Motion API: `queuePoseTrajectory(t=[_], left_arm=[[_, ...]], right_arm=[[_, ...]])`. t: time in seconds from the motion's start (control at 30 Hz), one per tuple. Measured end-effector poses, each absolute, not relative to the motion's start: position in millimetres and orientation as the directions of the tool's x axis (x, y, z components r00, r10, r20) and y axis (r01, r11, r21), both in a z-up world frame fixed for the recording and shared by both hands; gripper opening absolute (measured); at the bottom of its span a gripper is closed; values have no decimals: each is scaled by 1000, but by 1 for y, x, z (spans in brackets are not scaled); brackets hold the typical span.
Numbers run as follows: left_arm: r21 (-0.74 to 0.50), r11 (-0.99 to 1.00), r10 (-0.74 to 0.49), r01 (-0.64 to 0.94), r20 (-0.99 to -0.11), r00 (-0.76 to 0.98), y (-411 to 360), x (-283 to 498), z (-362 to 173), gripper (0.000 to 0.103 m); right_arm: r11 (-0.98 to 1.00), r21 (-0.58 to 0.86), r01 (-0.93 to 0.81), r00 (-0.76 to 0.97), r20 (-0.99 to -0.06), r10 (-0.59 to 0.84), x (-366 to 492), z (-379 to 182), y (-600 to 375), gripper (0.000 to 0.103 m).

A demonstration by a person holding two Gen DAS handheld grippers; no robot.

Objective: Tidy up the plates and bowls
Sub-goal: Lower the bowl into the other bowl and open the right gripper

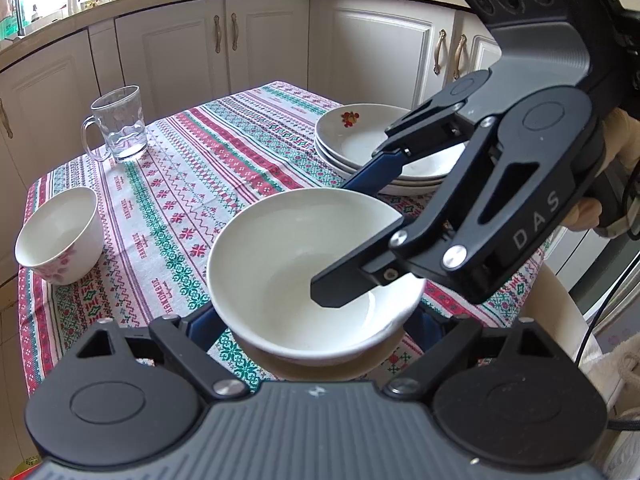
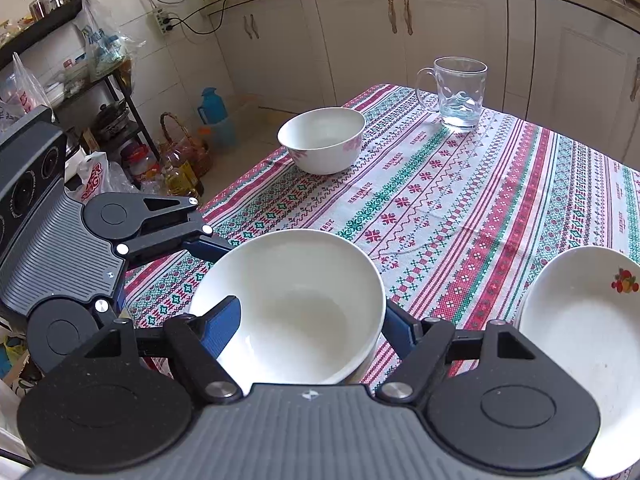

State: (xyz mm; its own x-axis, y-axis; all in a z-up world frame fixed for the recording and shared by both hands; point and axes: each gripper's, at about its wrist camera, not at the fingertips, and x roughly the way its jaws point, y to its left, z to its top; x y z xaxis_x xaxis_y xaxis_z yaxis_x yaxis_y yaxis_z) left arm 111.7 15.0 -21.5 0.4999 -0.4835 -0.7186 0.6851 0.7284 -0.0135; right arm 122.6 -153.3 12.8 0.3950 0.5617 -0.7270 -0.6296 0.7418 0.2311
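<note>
I have the white bowl pinched by its rim in my right gripper, 1 finger inside the wall and the other outside, so it hangs level above the near edge of the bench. There seems to be another dish directly under it, but I cannot tell what. My left gripper sits close behind the same bowl with its jaws spread wide to either side, released and gripping nothing; I judge it is there to steady or receive. The stack of 3 plates lies far right, already gathered. The floral bowl stands at the left edge, well apart, probably where this bowl should nest. The glass mug stands far left.
</note>
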Motion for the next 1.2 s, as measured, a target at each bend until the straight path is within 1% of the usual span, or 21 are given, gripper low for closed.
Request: queuePoseTrajectory(t=[0.53, 0.7, 0.87, 1.2], left_arm=[[-28, 722, -493, 691, -721, 486, 18, 115, -24, 96], [9, 718, -481, 696, -716, 505, 17, 110, -21, 97], [11, 724, -475, 690, -717, 510, 26, 107, -18, 98], [-10, 760, -466, 650, -704, 535, 45, 100, -15, 98]], right_arm=[[752, 215, -623, 399, -739, 542, 123, 8, -153, 81], [754, 209, -623, 405, -738, 539, 121, 8, -154, 90], [751, 195, -631, 406, -742, 534, 115, 7, -153, 97], [762, 142, -632, 433, -751, 498, 107, 7, -147, 100]])
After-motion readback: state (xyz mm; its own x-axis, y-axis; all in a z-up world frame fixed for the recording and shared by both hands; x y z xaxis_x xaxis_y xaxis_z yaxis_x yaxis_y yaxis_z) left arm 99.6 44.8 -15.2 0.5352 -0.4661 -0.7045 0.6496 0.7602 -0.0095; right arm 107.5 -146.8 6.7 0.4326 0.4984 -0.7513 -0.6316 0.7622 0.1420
